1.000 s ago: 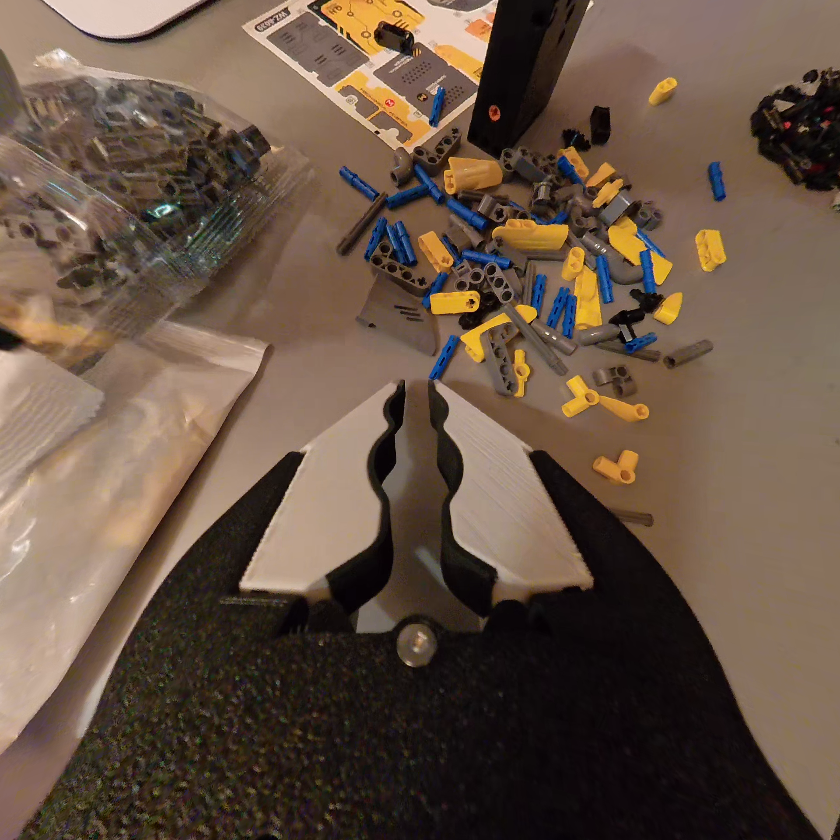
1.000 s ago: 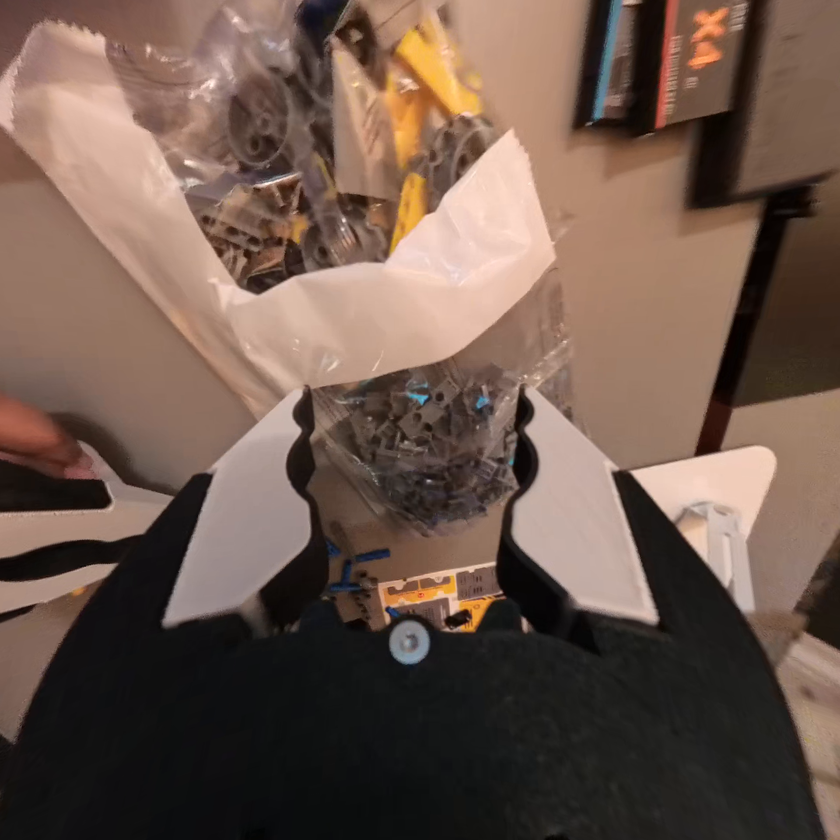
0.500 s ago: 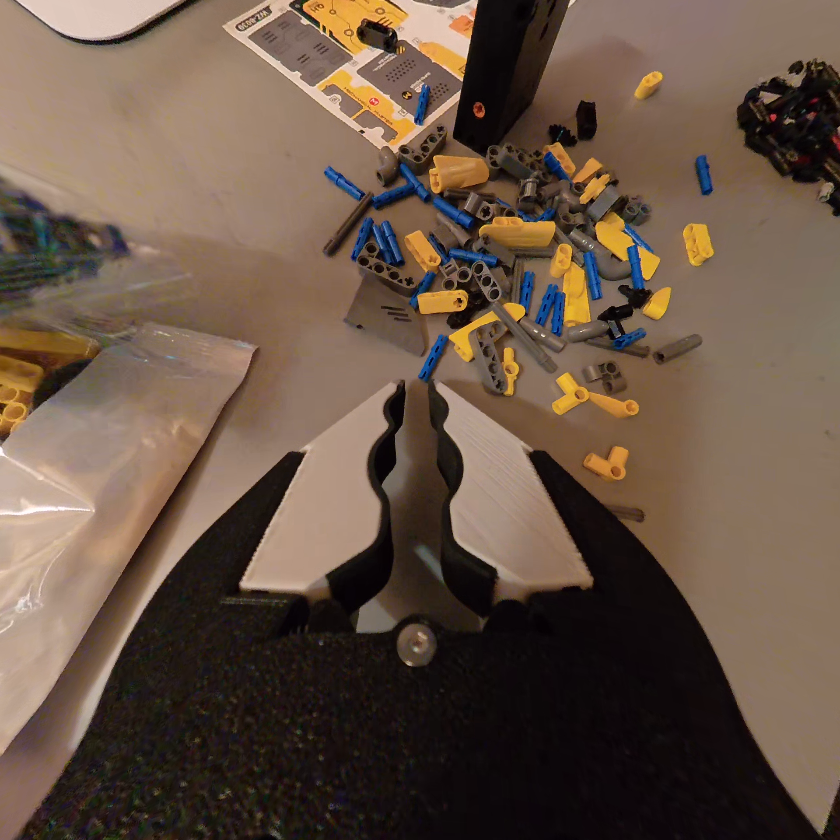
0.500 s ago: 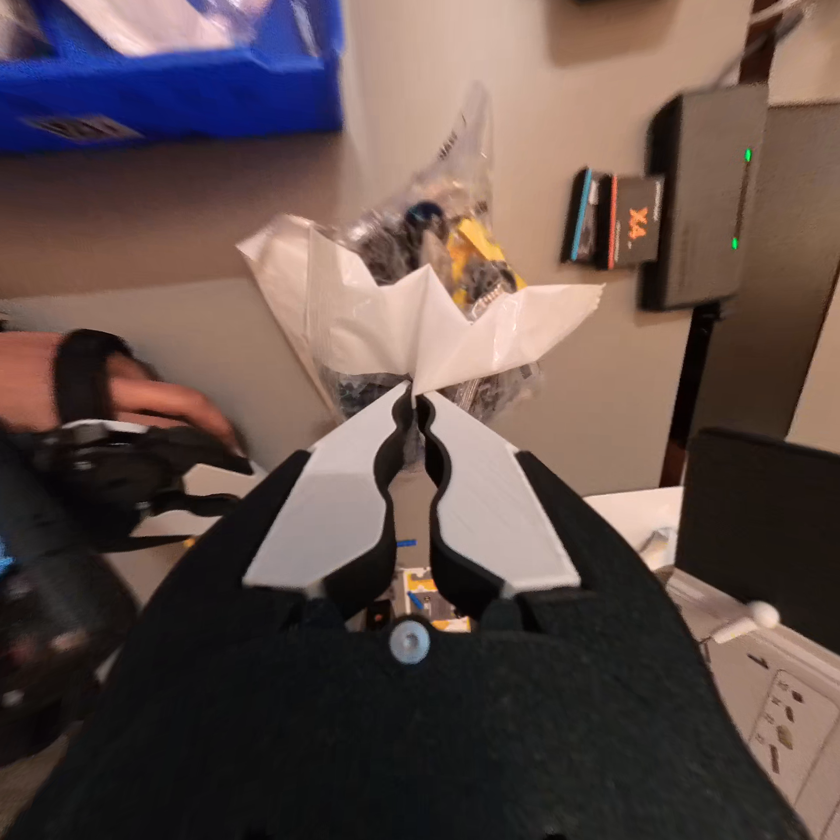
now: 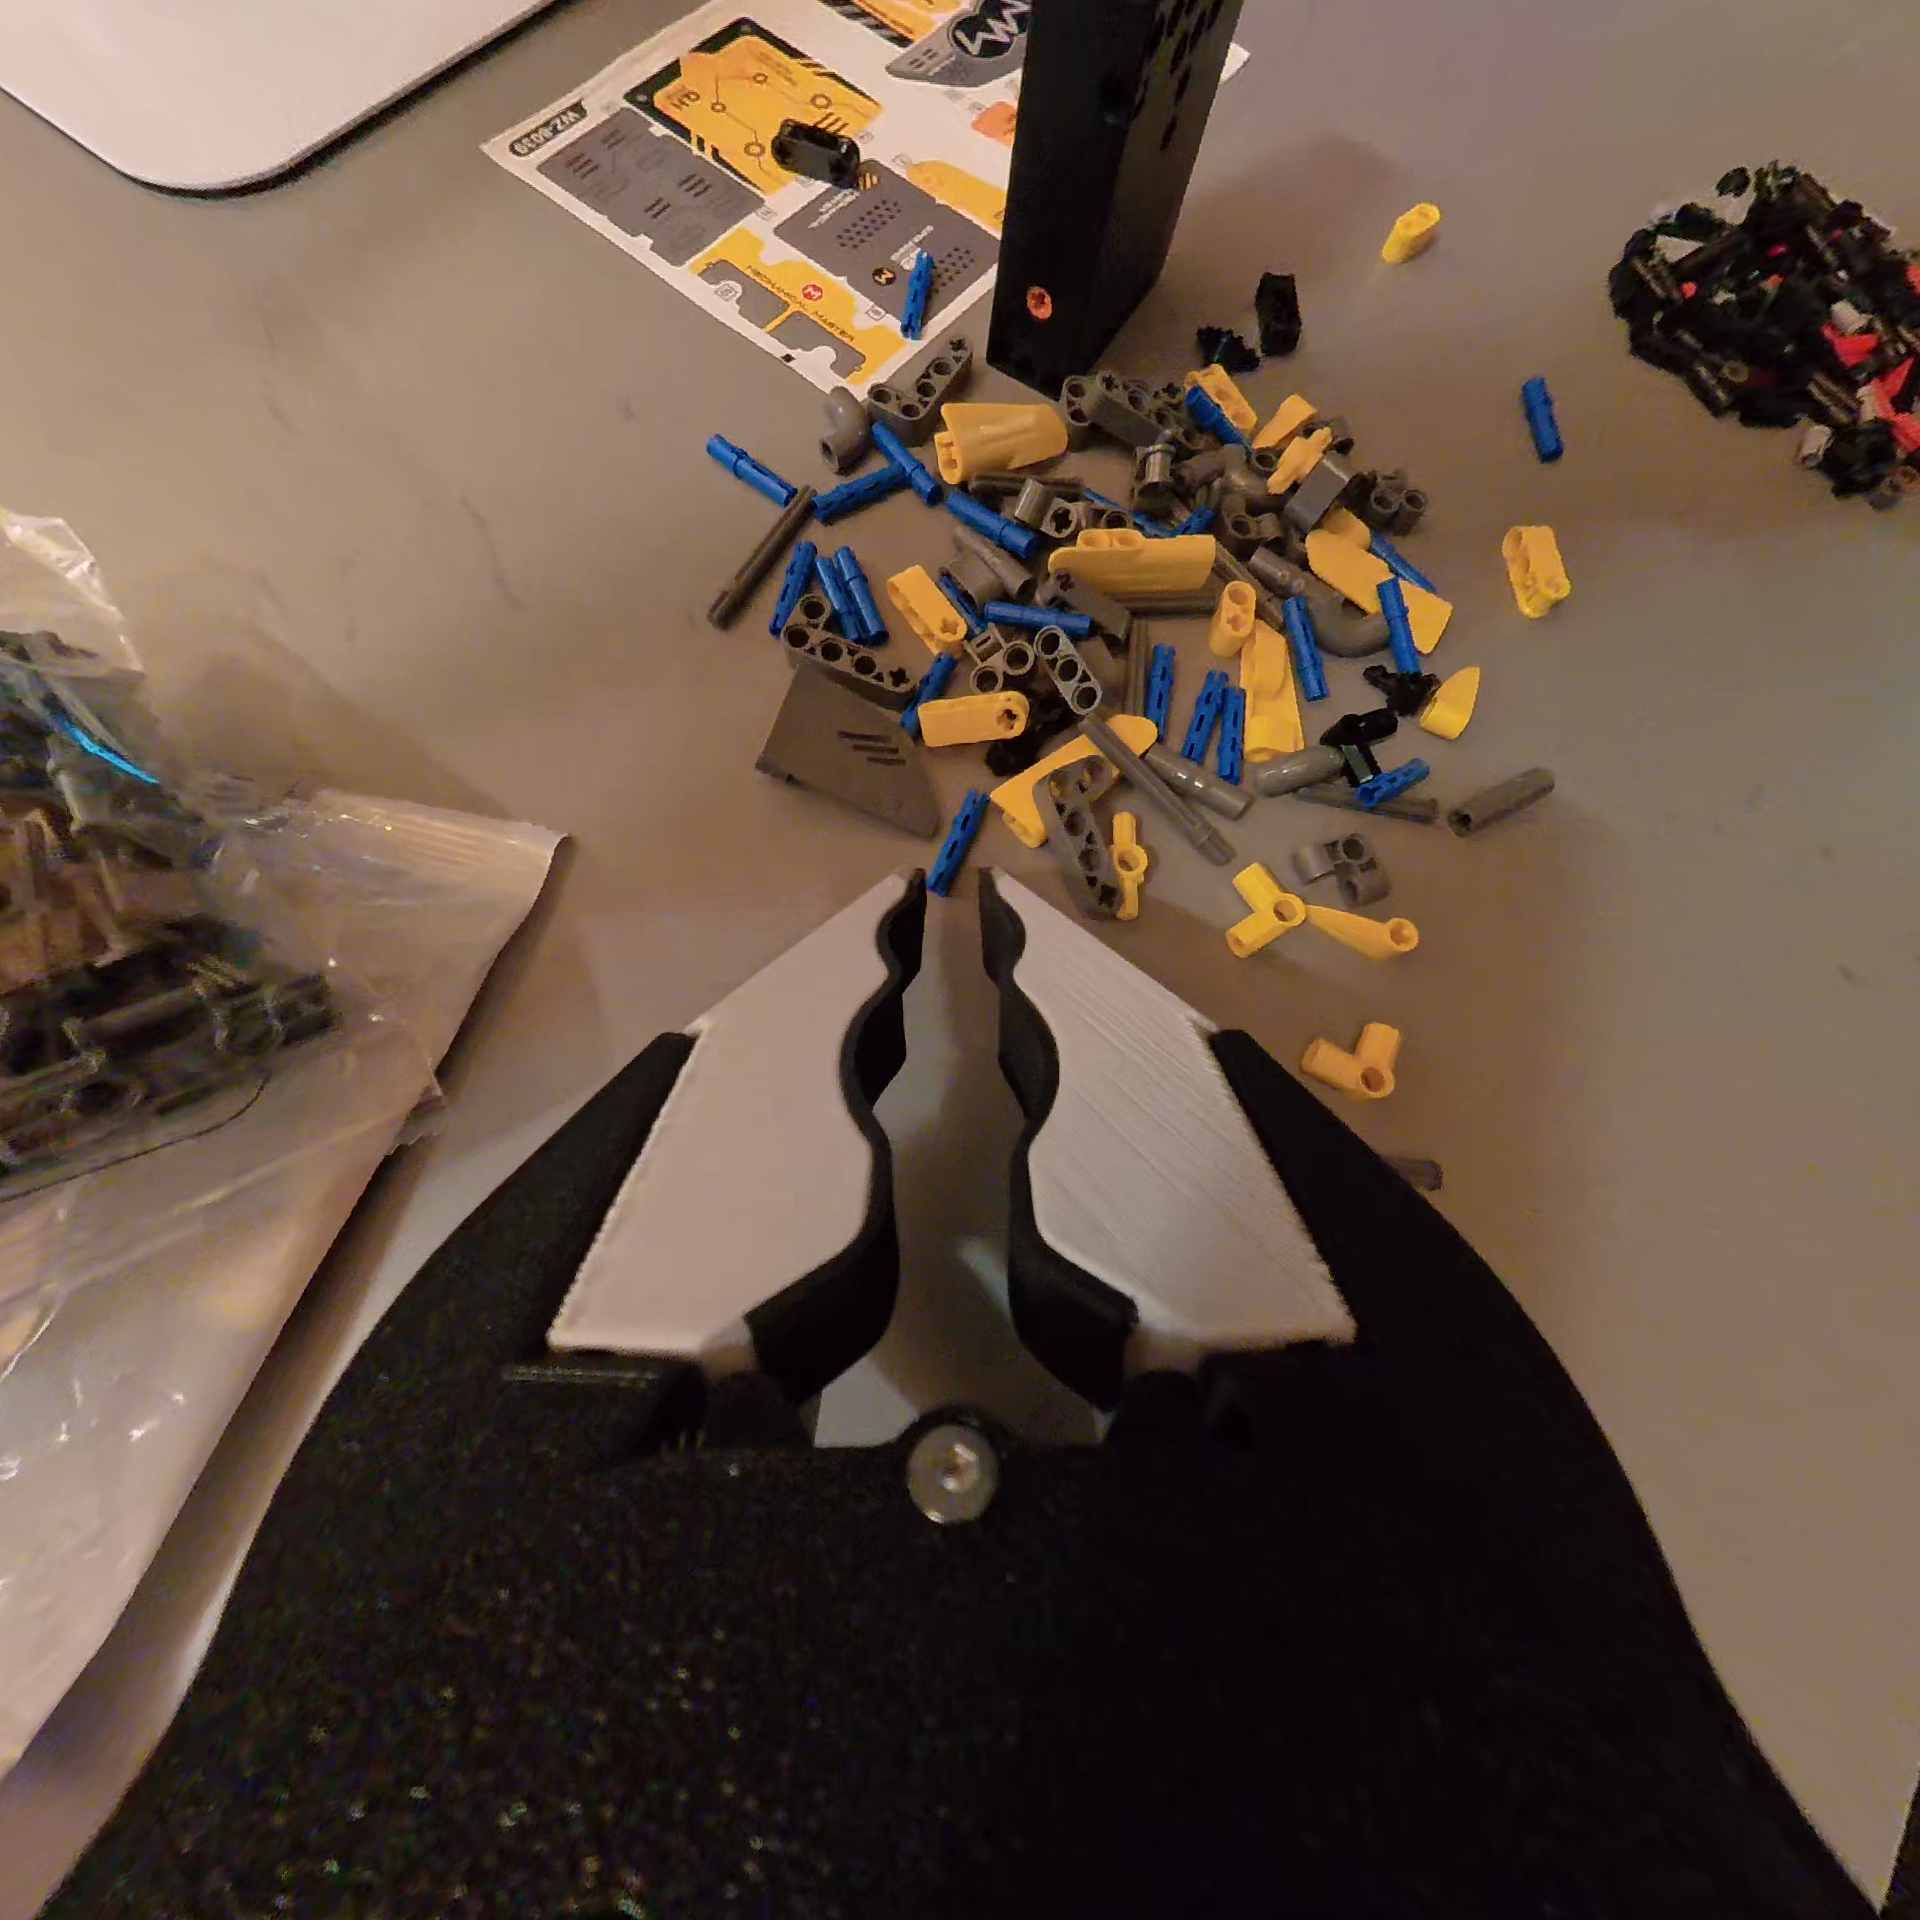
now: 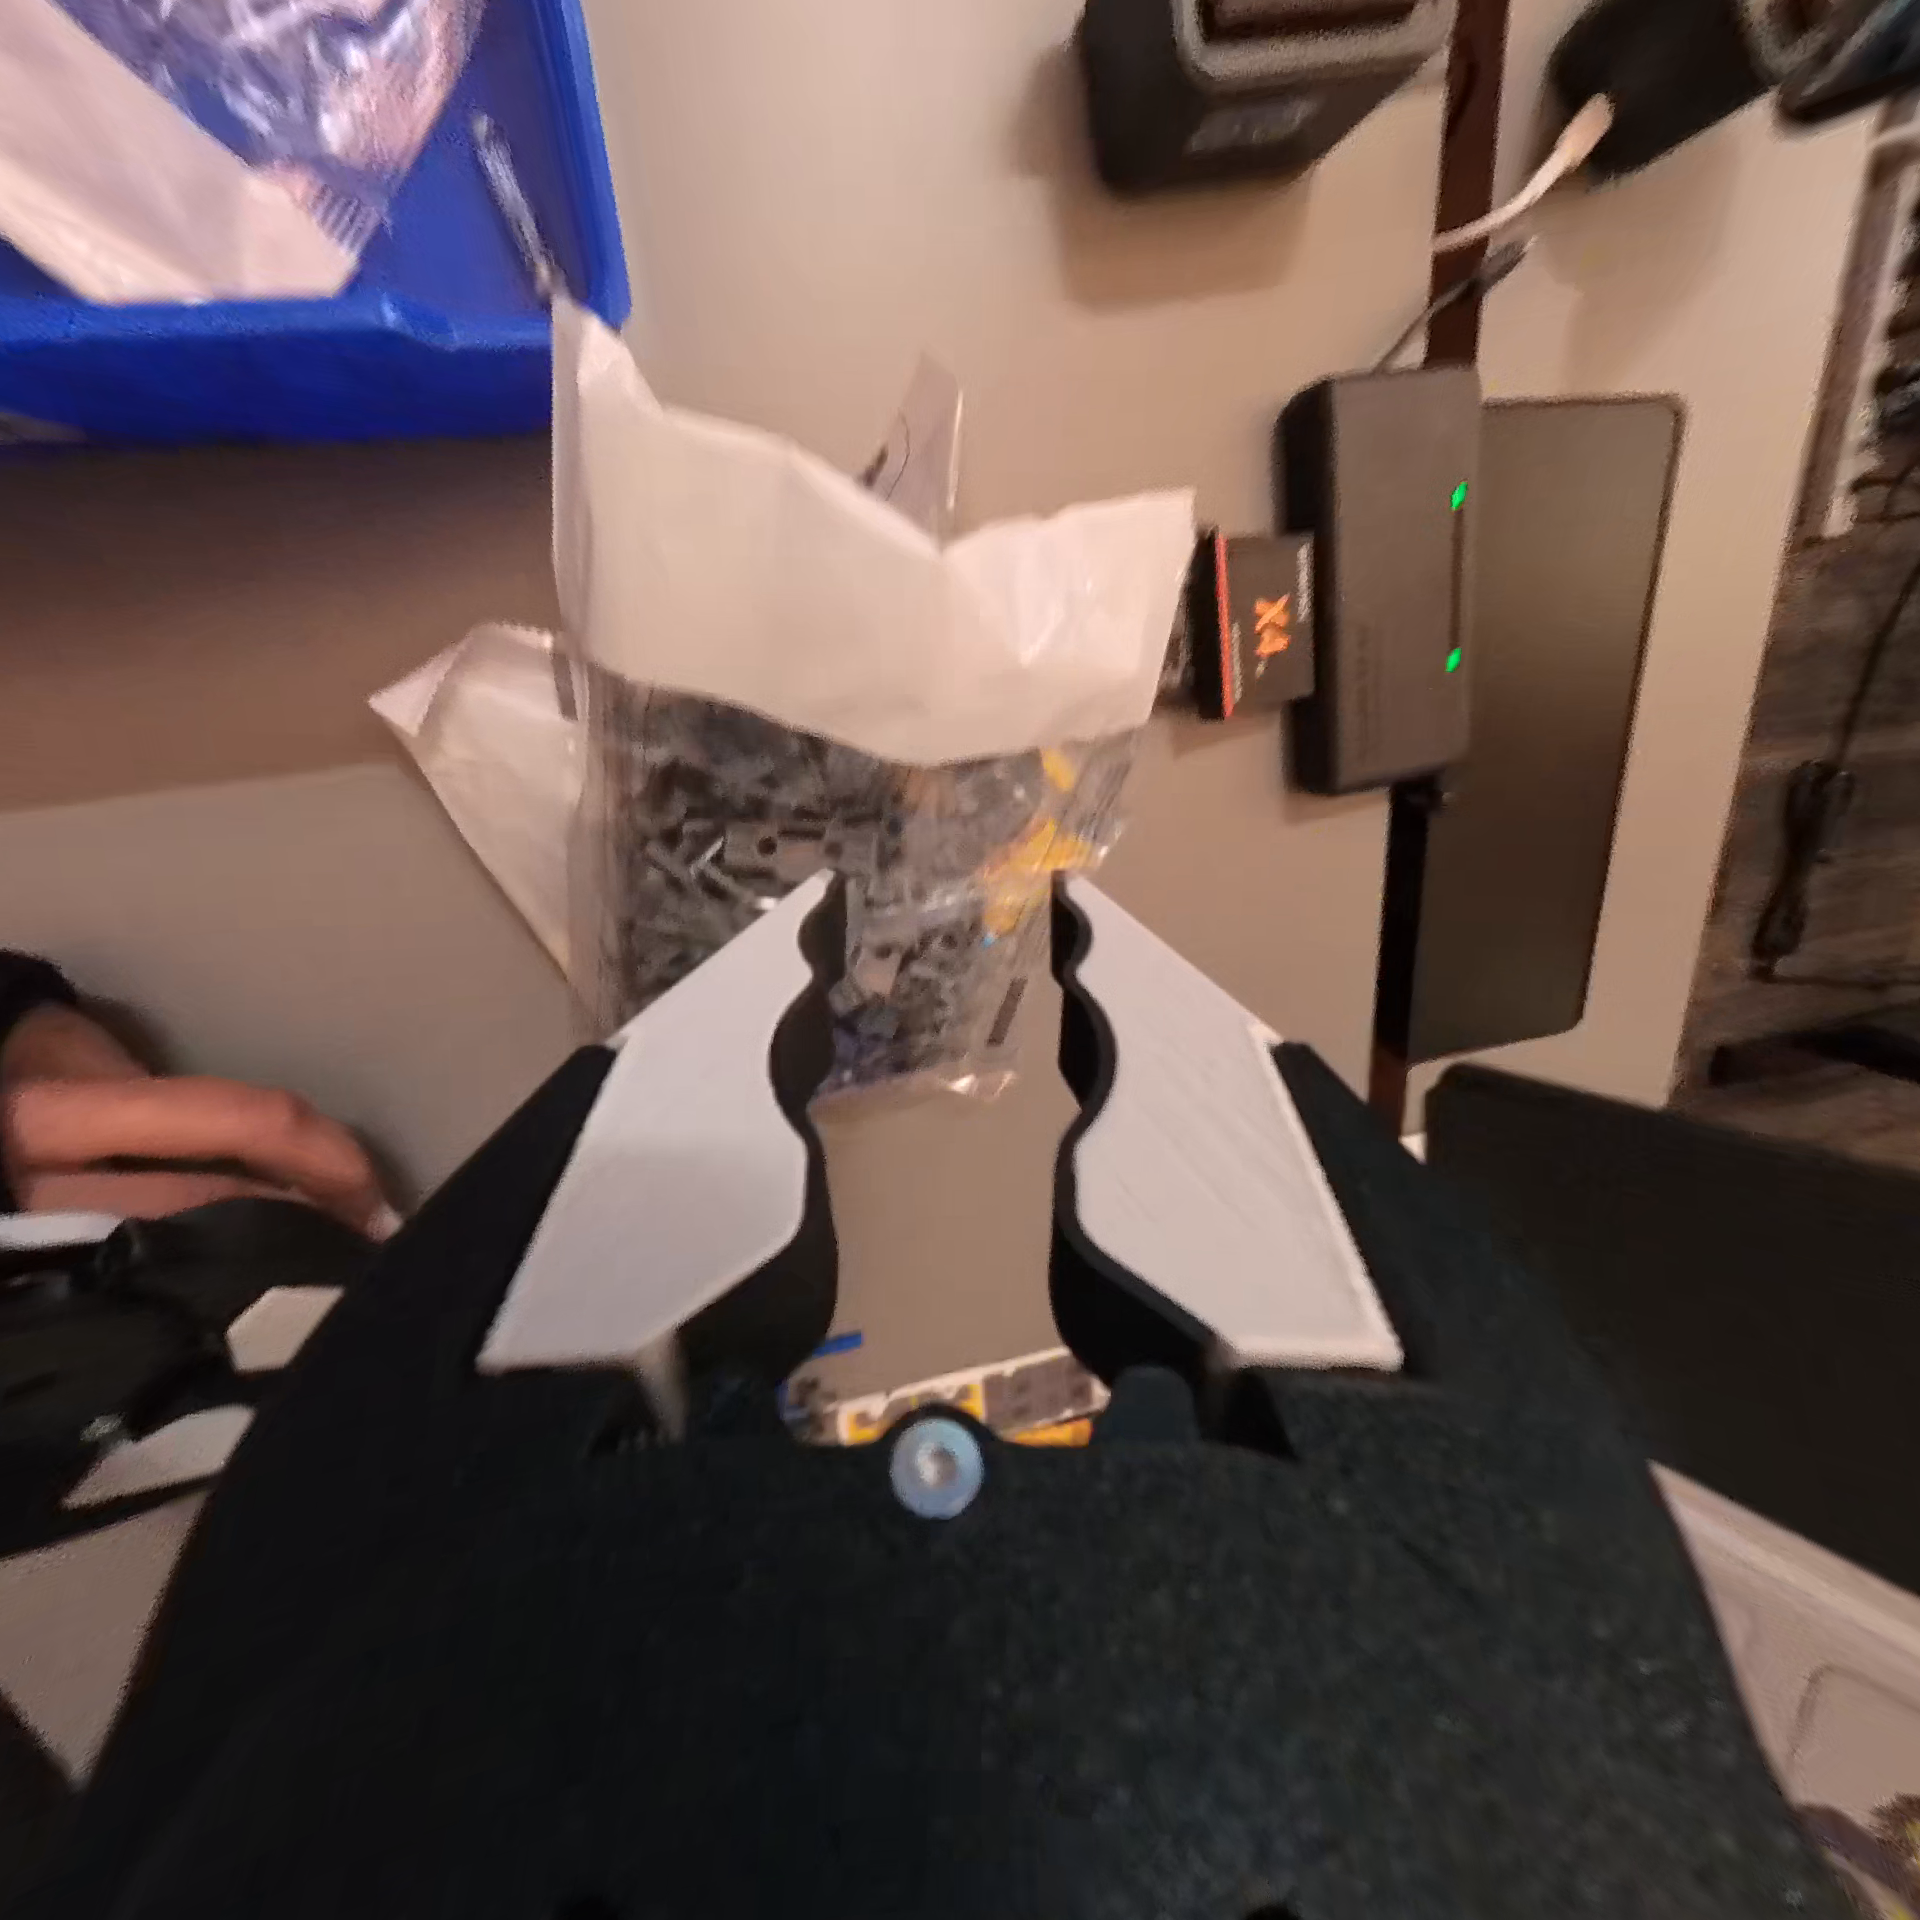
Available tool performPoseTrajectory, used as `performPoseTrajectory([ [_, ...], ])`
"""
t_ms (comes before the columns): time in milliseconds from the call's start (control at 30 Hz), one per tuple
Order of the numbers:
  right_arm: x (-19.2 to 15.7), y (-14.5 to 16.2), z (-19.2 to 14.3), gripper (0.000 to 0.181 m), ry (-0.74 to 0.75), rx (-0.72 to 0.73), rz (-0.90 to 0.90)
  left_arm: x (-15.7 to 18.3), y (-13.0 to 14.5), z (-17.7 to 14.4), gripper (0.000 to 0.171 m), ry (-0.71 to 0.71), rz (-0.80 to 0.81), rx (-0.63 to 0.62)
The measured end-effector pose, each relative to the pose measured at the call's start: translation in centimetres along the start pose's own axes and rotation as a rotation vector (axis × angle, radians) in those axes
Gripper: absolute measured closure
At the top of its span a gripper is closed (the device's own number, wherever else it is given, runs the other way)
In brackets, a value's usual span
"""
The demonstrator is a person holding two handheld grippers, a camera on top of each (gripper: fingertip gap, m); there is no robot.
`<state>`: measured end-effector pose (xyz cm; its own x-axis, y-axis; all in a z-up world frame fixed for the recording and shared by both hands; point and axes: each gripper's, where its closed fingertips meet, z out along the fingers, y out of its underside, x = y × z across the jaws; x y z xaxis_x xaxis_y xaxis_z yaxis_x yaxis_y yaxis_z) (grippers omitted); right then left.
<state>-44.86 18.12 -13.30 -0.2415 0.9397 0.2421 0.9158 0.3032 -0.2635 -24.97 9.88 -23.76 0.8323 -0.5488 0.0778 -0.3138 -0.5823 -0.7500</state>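
My left gripper (image 5: 951, 888) is shut and empty, low over the grey table (image 5: 416, 468). Its tips are just short of a blue pin (image 5: 958, 826) at the near edge of a pile of loose blue, yellow and grey building parts (image 5: 1143, 644). My right gripper (image 6: 940, 904) is open. A clear bag of grey parts with a white paper header (image 6: 831, 644) hangs just beyond its tips, its lower end between the fingers; blur hides any contact. In the left wrist view that bag (image 5: 125, 935) lies at the left on a larger pale bag (image 5: 260, 1195).
An upright black box (image 5: 1101, 177) stands on a sticker sheet (image 5: 748, 208) behind the pile. A heap of black parts (image 5: 1787, 312) is at the far right, a white board (image 5: 208, 73) at the top left. The right wrist view shows a blue bin (image 6: 312, 343), a black device (image 6: 1382, 592) and a hand (image 6: 156, 1132).
My right gripper, shut on the bag's white header half a second ago, has opened. The bag of grey parts has come back down at the left. My left gripper stays shut.
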Motion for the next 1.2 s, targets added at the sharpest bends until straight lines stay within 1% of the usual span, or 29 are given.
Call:
performPoseTrajectory([
  [100,-2.3,2.0,1.1,0.144,-0.142,-0.058,0.057,0.1,0.3,0.2,0.162,-0.001,0.013,-0.02],
  [133,-3.1,2.0,1.9,0.145,-0.185,-0.053,0.067,0.2,0.4,0.3,0.163,-0.001,0.015,-0.027],
  [167,-3.5,1.7,2.8,0.146,-0.196,-0.038,0.068,0.1,0.5,0.4,0.163,-0.002,0.016,-0.032],
  [267,-3.3,0.5,5.5,0.147,-0.149,-0.005,0.048,0.0,0.7,0.5,0.163,-0.008,0.015,-0.039],
  [333,-2.7,-0.4,6.6,0.147,-0.114,0.024,0.06,-0.2,0.8,0.4,0.162,-0.014,0.012,-0.039],
  [433,-1.9,-0.8,6.9,0.147,-0.089,0.018,0.054,-0.3,0.6,0.3,0.163,-0.018,0.007,-0.03],
  [667,-2.0,-0.6,6.8,0.147,-0.056,0.006,0.032,0.1,0.4,0.3,0.163,-0.005,0.022,-0.022],
  [767,-1.5,-0.6,5.8,0.144,-0.028,-0.005,0.008,-0.1,0.4,0.2,0.162,-0.015,0.021,-0.021],
  [867,-1.2,-1.1,3.6,0.144,-0.01,0.048,0.019,-0.4,0.3,0.1,0.163,-0.026,0.009,-0.017],
  [933,-1.0,-1.2,2.1,0.143,0.001,0.057,0.028,-0.5,0.2,0.0,0.163,-0.027,0.002,-0.012],
  [1000,-0.9,-1.9,0.4,0.142,0.025,0.093,0.023,-0.5,0.2,0.1,0.162,-0.028,0.004,-0.014],
  [1067,-1.8,-3.7,-1.3,0.142,0.016,0.177,0.009,-0.6,0.4,0.2,0.162,-0.033,0.006,-0.024],
  [1100,-2.8,-5.1,-2.2,0.142,-0.014,0.233,-0.002,-0.6,0.5,0.2,0.162,-0.035,0.007,-0.029],
  [1167,-5.9,-8.1,-3.8,0.142,-0.105,0.343,-0.038,-0.7,0.7,0.3,0.162,-0.041,0.009,-0.039],
  [1200,-7.7,-9.4,-4.4,0.142,-0.153,0.377,-0.064,-0.7,0.8,0.3,0.162,-0.045,0.009,-0.043],
])
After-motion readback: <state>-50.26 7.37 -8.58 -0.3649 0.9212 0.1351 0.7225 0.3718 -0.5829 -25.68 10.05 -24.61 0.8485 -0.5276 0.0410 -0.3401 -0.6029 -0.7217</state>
